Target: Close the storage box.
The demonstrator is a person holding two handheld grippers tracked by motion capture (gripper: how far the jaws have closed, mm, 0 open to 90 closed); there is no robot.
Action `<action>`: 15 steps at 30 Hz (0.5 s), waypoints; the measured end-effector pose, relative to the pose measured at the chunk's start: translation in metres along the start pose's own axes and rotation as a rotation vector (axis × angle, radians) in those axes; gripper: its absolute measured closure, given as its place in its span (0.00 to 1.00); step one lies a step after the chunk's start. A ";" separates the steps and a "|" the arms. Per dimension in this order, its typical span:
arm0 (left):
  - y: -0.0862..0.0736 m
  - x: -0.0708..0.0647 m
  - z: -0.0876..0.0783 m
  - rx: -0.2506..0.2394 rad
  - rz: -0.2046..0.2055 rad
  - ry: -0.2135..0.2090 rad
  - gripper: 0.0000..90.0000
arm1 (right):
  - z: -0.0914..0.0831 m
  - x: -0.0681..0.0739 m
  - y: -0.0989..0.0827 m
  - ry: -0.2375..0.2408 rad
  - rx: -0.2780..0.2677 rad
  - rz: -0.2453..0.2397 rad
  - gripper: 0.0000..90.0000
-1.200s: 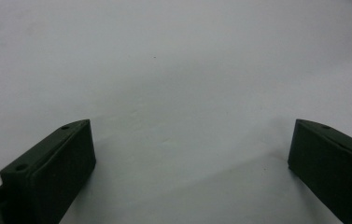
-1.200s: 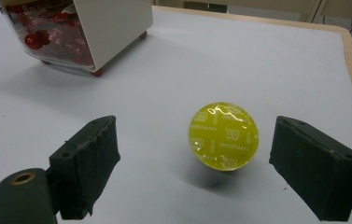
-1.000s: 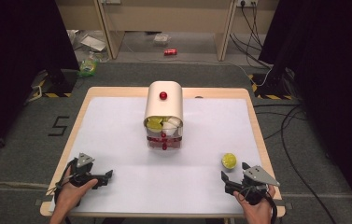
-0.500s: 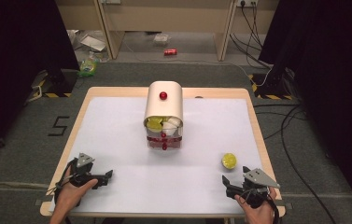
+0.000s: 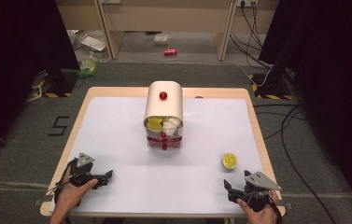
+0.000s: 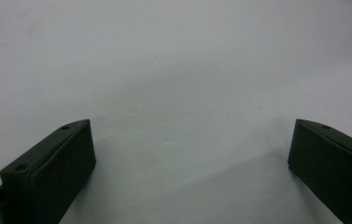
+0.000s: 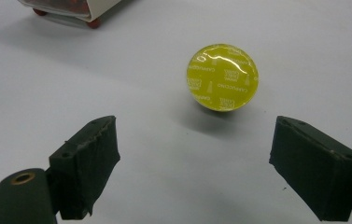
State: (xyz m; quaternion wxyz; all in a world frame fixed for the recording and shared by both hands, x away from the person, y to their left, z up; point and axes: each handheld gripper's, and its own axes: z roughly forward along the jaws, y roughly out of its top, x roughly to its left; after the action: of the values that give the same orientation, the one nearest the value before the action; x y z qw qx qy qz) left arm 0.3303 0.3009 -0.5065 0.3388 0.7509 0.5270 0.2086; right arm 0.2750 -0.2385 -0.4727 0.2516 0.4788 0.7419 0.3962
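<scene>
One yellow coffee capsule (image 7: 222, 77) is left on the table (image 5: 117, 121), at four o'clock from the capsule dispenser (image 5: 164, 114). Left gripper (image 5: 100, 177) and right gripper (image 5: 229, 190) are held wide open, empty.

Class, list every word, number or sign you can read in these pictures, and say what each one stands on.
"CAPPUCCINO": printed in small white letters, repeated around the foil lid of the round yellow coffee capsule on the white table sheet; the other small print on that lid is too blurred to read.
"5": dark numeral marked on the grey carpet floor left of the table.
</scene>
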 end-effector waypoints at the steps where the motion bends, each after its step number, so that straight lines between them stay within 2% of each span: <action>1: 0.000 0.000 0.000 0.000 0.000 0.000 0.00 | 0.000 0.000 -0.001 -0.002 0.003 -0.003 0.17; 15: 0.000 0.000 0.000 -0.001 0.000 0.001 0.00 | -0.003 -0.003 -0.009 0.003 0.040 0.002 0.17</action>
State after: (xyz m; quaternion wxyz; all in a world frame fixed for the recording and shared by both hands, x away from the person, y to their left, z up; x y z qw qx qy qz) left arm 0.3303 0.3008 -0.5065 0.3386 0.7508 0.5271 0.2093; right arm 0.2688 -0.2441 -0.4782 0.2406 0.4840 0.7494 0.3824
